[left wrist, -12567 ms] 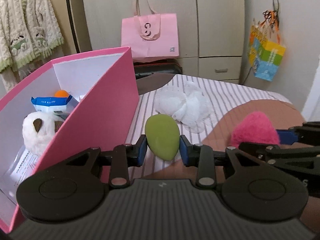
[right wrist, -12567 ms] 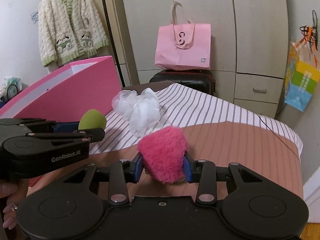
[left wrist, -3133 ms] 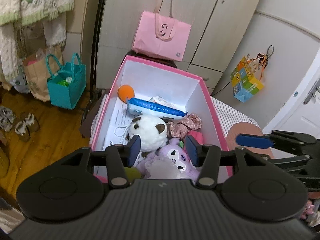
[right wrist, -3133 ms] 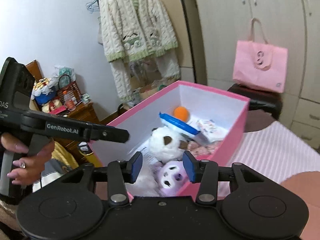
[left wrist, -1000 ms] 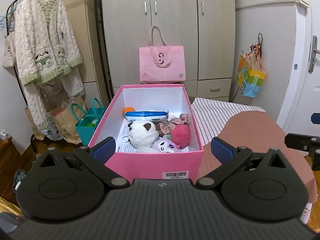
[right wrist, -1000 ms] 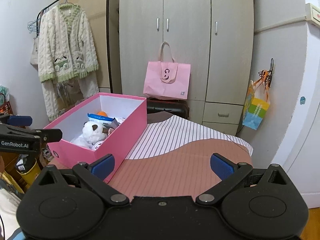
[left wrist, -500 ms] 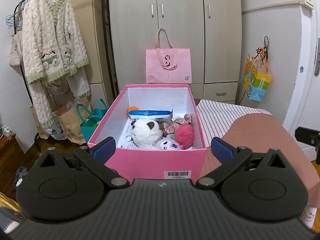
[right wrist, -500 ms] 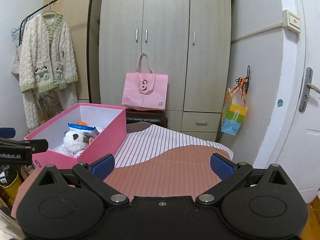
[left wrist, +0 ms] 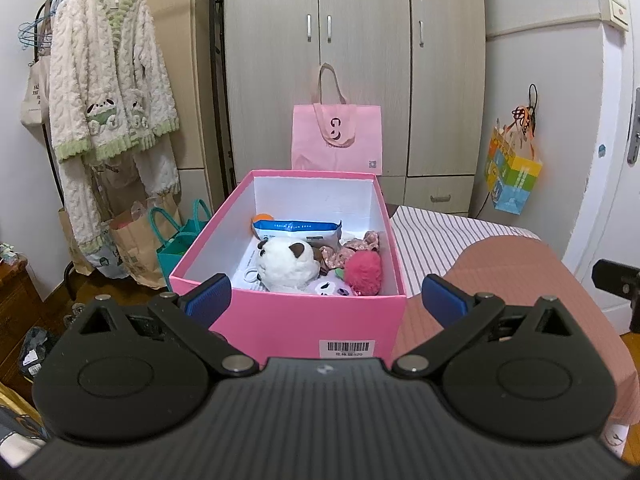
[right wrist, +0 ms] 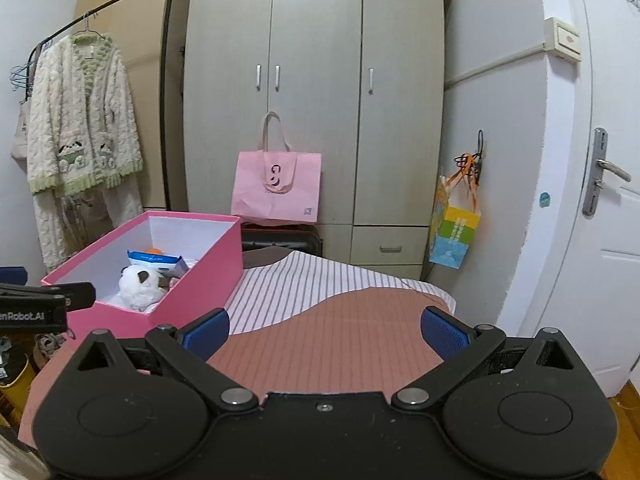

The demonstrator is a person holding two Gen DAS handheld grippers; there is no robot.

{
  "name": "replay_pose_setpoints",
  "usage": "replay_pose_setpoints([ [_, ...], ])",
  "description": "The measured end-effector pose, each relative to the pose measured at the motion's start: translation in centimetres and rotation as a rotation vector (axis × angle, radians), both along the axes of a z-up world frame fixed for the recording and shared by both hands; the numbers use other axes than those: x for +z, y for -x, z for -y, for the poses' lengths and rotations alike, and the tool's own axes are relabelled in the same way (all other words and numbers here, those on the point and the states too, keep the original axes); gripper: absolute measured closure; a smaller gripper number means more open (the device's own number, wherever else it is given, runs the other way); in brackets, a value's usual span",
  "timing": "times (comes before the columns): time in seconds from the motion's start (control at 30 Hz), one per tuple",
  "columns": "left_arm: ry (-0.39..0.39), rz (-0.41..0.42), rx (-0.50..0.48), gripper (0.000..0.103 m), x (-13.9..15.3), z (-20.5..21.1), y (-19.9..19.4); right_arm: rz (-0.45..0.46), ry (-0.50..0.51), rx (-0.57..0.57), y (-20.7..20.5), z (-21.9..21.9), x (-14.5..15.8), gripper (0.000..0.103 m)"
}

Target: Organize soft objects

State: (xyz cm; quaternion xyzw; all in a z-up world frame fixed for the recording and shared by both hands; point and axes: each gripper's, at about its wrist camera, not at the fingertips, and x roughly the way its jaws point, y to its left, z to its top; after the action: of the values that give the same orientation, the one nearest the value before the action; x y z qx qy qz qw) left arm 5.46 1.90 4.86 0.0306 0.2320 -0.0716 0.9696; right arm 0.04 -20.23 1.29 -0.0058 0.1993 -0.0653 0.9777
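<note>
A pink box (left wrist: 280, 322) stands on the left of the bed and holds soft things: a white plush (left wrist: 286, 266), a pink furry puff (left wrist: 363, 272), a purple plush (left wrist: 330, 288), a blue packet (left wrist: 296, 230) and an orange ball (left wrist: 262, 218). My left gripper (left wrist: 326, 298) hangs wide open in front of the box, with nothing between its fingers. In the right wrist view the same pink box (right wrist: 200, 284) sits at the left, and my right gripper (right wrist: 326, 330) is wide open over the bed cover, holding nothing.
The bed has a striped and brown cover (right wrist: 340, 340). A pink tote bag (left wrist: 336, 138) leans on the wardrobe (right wrist: 316, 100). A fluffy cardigan (left wrist: 108, 88) hangs on a rack at left, bags (left wrist: 132, 248) stand on the floor, and a door (right wrist: 608, 220) is at right.
Both grippers have pulled back and risen a little from the box over the last second, staying wide open. The box and its contents have not moved.
</note>
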Motion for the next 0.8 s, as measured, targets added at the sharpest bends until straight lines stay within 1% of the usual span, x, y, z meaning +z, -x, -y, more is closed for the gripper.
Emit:
replay_pose_setpoints([
  [0.27,-0.010,0.010,0.001,0.000,-0.20,0.03,0.44,0.003,0.001,-0.005,0.33,-0.06,-0.03,0.000],
  [0.5,-0.006,0.007,0.005,0.000,-0.24,-0.15,0.61,0.003,0.021,0.001,0.78,-0.80,0.02,0.000],
  [0.8,-0.005,-0.001,0.011,0.000,-0.36,-0.28,0.77,-0.006,0.023,-0.008,0.79,-0.92,-0.12,0.000],
])
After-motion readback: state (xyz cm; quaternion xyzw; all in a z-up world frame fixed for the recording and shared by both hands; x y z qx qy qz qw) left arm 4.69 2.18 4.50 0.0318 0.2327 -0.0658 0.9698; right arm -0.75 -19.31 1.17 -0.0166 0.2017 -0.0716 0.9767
